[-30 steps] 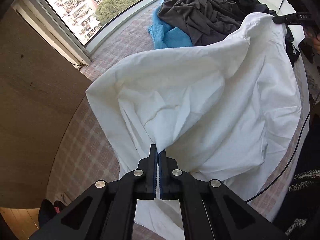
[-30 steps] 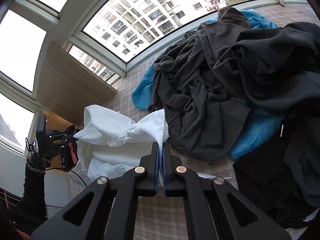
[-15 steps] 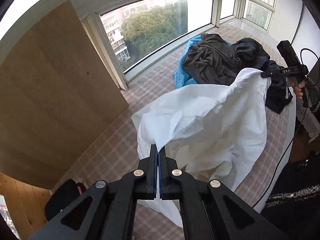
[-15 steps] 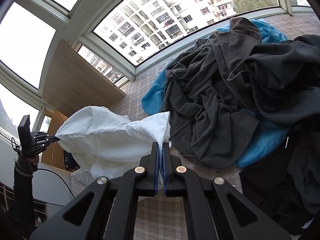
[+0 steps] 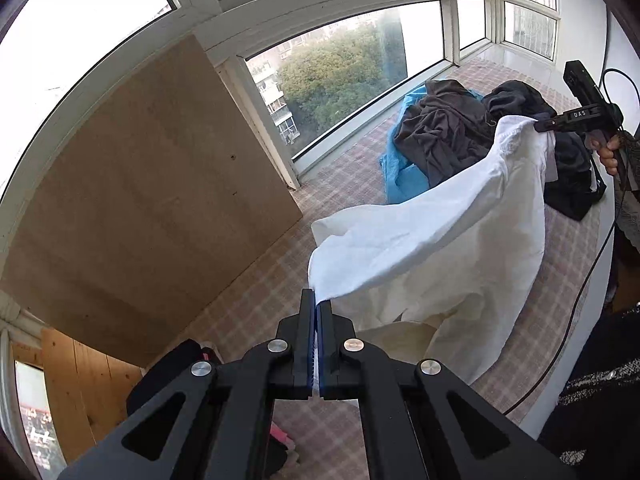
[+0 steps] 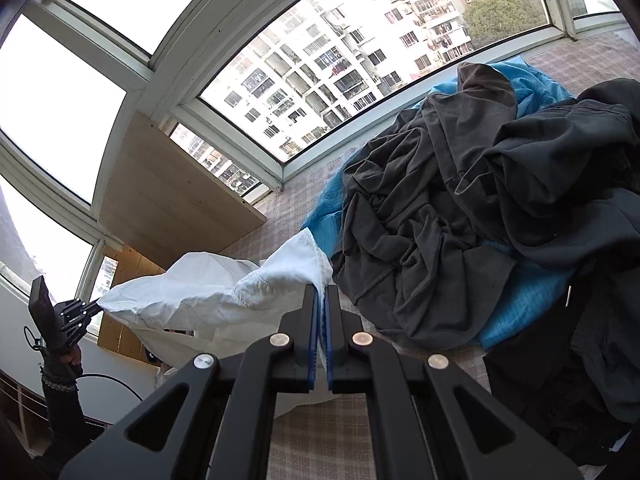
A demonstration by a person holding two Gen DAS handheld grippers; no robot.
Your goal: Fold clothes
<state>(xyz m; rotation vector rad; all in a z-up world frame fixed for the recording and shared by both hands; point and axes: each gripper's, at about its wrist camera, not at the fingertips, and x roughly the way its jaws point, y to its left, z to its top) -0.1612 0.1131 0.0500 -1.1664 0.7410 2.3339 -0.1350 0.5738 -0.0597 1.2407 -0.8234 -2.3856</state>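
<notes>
A white garment [image 5: 452,248] hangs stretched in the air between my two grippers, above the checked surface [image 5: 256,300]. My left gripper [image 5: 316,308] is shut on one corner of it. My right gripper [image 6: 323,296] is shut on the opposite corner, near a hem [image 6: 304,256]. The right gripper also shows in the left wrist view [image 5: 540,126], far right and raised. The left gripper also shows in the right wrist view [image 6: 94,306], far left. The lower part of the garment sags down to the surface [image 5: 404,334].
A pile of dark grey clothes [image 6: 460,216] over a blue garment [image 6: 520,320] lies by the window [image 5: 340,80]. A wooden board [image 5: 140,200] leans against the window frame. A black cable [image 5: 576,312] hangs at the right. A dark bag [image 5: 172,368] lies below left.
Both grippers have lifted and moved apart. The white garment has risen off the surface and now hangs stretched between them.
</notes>
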